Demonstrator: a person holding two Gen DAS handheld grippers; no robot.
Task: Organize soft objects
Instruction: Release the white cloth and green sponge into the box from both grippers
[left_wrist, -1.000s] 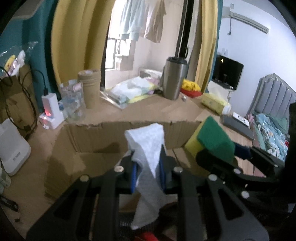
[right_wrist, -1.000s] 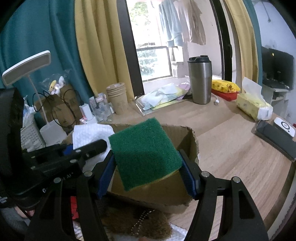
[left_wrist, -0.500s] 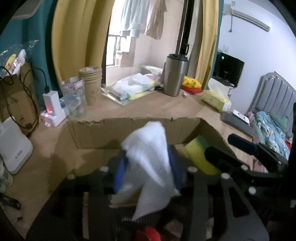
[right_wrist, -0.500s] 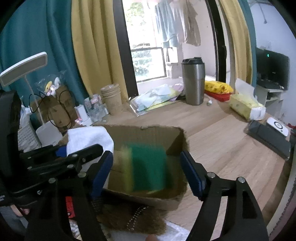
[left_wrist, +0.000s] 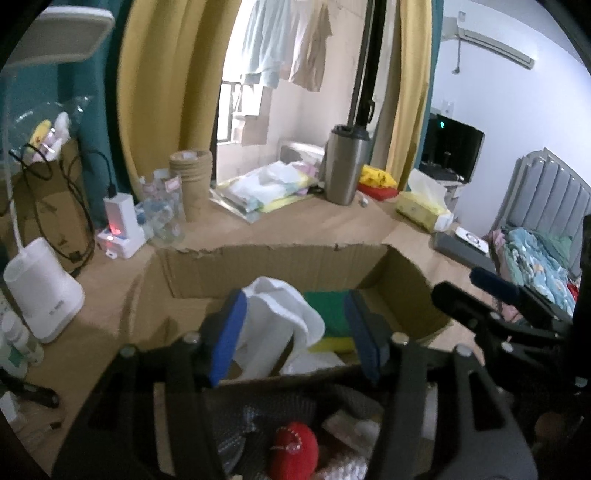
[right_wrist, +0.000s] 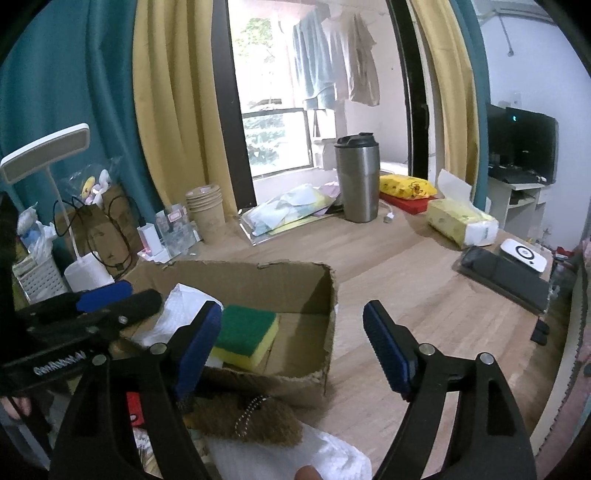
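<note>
An open cardboard box (left_wrist: 277, 254) (right_wrist: 327, 332) stands on the wooden table. A white cloth (left_wrist: 275, 325) (right_wrist: 181, 312) lies crumpled at its left side. Beside the cloth, a green-and-yellow sponge (left_wrist: 328, 317) (right_wrist: 245, 332) rests flat on the box floor. My left gripper (left_wrist: 295, 332) hovers over the near rim; its jaws are opening, with the cloth loose below, close to the left pad. My right gripper (right_wrist: 293, 345) is opening too, wide, with nothing between its pads and the sponge lying free beyond its left finger. Each gripper shows in the other's view, (left_wrist: 480, 291) (right_wrist: 103, 299).
A brown plush (right_wrist: 251, 417), a red soft item (left_wrist: 293, 450) and white wrap (right_wrist: 288, 454) lie in front of the box. Behind it stand a steel tumbler (right_wrist: 357, 177), paper cups (right_wrist: 207, 210), a tissue pack (right_wrist: 461, 221), a charger (left_wrist: 120, 225) and a white lamp base (left_wrist: 40, 291).
Both grippers have opened. The white cloth slipped out of the left one and the sponge out of the right one; both now lie in the box. Both hands drew back slightly.
</note>
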